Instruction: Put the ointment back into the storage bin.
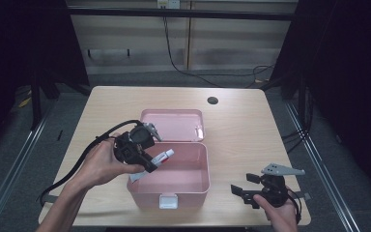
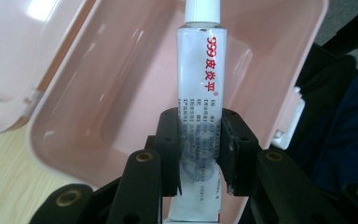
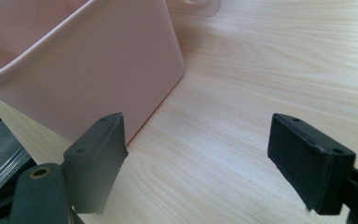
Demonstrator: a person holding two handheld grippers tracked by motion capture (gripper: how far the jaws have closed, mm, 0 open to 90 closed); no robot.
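Left gripper (image 2: 199, 154) clamps glossy tube (image 2: 200, 93); pink plastic box (image 2: 121, 93).

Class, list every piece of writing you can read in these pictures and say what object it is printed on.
"999 皮炎平", in red, runs along the white tube held by the left gripper over the pink box.
The smaller dark print lower on the tube is too blurred to read.
There is no other readable text.
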